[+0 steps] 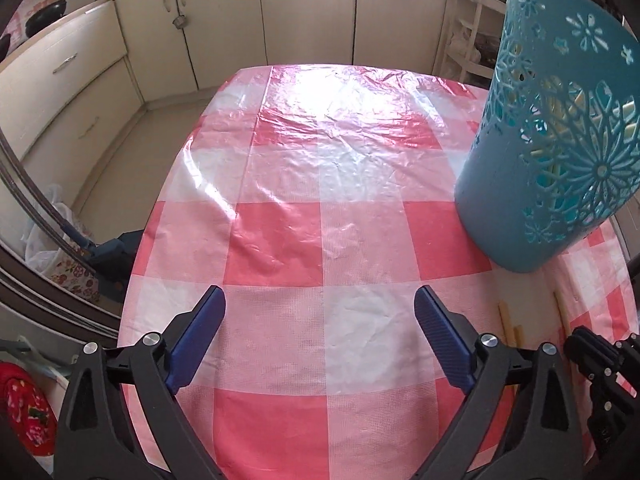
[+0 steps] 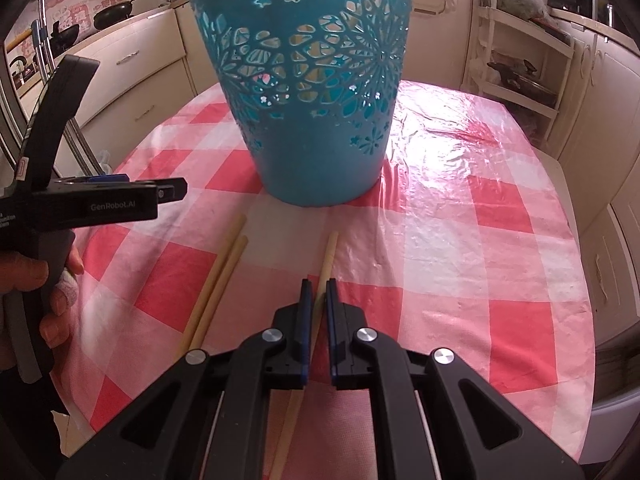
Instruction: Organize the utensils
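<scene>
Item: chopstick pickup, right side. Your right tool (image 2: 316, 294) was nearly closed around 1 chopstick (image 2: 329, 254) lying on the worktop (image 2: 460, 240); the stick ran between the 2 blue pads, its far tip pointing toward the blue basket (image 2: 312, 120). Whether the pads were already pressing the stick could not be told; a thin gap seemed to remain on each side.

Handling note: you would have done well to close squarely on the stick with the pads level to the cloth, so the round shaft did not roll or pivot out. A grip near the middle of the stick would likely have kept it from drooping when lifted. The glossy checked cover looked slippery and wrinkled, so a slow lift was advisable.

Item: 2 further chopsticks (image 2: 218, 280), lying side by side and touching, just left of the held one, well apart from the pads.

Item: blue basket, upright, just beyond the chopstick tips; pale sticks showed through its cut-out wall, so it was judged the destination.

Item: your left tool (image 1: 320, 308), spread wide and carrying nothing, hovering over bare cloth, with the basket at its front right and the chopstick ends (image 1: 508, 324) just beside its right finger.
</scene>
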